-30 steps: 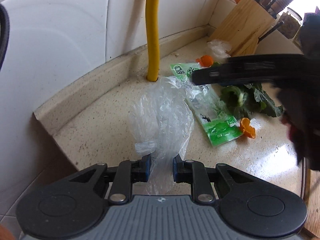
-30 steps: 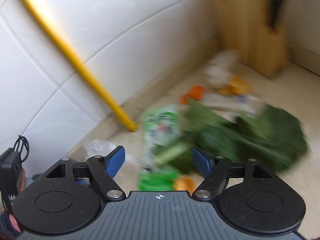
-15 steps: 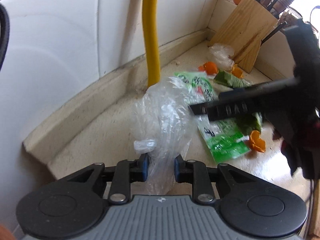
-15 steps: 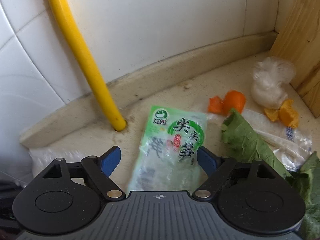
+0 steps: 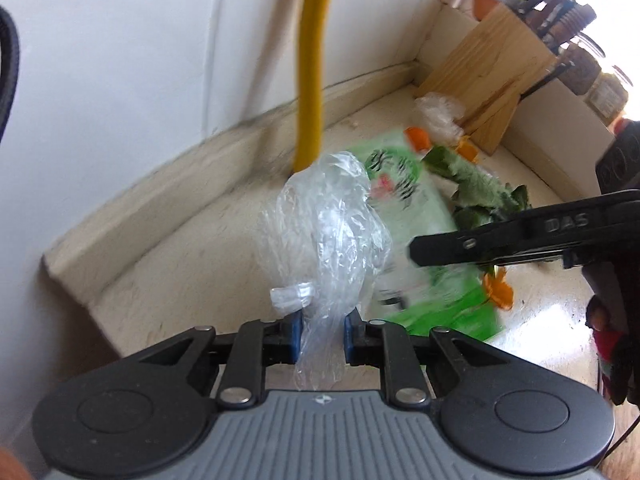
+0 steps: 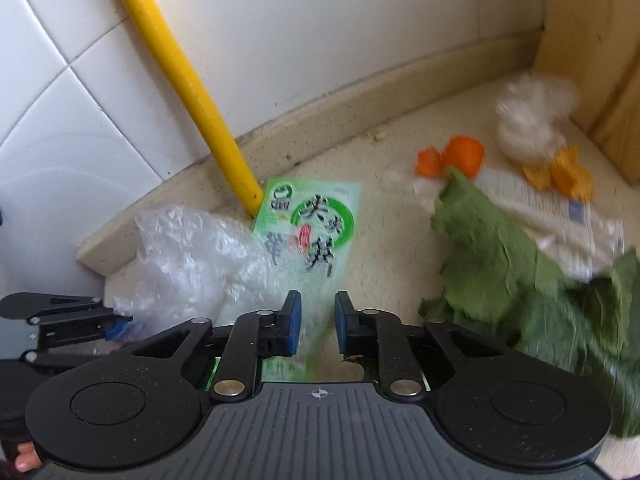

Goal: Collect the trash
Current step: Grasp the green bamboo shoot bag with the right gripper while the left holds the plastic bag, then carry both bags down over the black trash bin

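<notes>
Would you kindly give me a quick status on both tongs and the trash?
Left tongs shut on clear plastic bag. Right tongs just closing on green packet. Leaves, orange peel left on counter. Nothing blocking.

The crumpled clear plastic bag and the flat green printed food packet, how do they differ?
The crumpled clear plastic bag is see-through and bunched; the flat green printed food packet is coloured, with lettering, and smooth. The bag stands up from the left gripper; the packet lies on the counter between the right gripper fingers. Both are plastic trash.
</notes>
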Tool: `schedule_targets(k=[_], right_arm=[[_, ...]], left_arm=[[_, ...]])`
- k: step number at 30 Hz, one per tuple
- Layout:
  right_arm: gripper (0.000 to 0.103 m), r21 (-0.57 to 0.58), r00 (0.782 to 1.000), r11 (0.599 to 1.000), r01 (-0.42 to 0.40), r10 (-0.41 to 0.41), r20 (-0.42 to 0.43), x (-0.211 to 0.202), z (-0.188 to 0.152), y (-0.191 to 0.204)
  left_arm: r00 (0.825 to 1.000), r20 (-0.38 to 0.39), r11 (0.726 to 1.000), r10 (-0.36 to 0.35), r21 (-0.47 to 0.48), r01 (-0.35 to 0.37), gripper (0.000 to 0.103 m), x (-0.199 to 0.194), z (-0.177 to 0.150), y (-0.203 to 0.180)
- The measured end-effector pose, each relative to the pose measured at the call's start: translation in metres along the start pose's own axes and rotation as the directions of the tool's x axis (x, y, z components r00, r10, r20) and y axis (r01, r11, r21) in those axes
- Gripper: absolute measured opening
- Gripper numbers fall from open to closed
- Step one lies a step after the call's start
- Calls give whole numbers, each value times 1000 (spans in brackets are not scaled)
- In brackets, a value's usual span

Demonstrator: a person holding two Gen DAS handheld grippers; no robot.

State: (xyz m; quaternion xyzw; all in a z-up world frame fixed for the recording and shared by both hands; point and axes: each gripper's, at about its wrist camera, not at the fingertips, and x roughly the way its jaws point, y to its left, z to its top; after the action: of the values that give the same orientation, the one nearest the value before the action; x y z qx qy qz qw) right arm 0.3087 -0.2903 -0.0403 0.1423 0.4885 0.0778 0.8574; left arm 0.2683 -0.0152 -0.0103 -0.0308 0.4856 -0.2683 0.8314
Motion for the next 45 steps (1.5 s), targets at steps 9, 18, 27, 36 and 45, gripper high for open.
schedule_targets(k=[9, 18, 27, 36, 45], right_arm=[[31, 257, 965, 930, -261, 262, 30, -7, -17, -33], [18, 394, 907, 830, -395, 419, 26, 17, -27, -35], [12, 378, 888, 804, -459, 435, 152, -34, -39, -31], [12, 308, 858, 801, -513, 495, 141, -54, -51, 10], [12, 258, 829, 793, -552, 555, 67, -41, -68, 61]], left_arm=[[1000, 3, 999, -30, -17, 30, 16, 1, 2, -2], [998, 58, 999, -28, -35, 30, 16, -21, 0, -3], [990, 137, 999, 43, 10, -45, 16, -68, -16, -12], [976, 170, 990, 139, -37, -134, 16, -112, -51, 11], [955, 180, 971, 235, -91, -222, 16, -148, -89, 38]])
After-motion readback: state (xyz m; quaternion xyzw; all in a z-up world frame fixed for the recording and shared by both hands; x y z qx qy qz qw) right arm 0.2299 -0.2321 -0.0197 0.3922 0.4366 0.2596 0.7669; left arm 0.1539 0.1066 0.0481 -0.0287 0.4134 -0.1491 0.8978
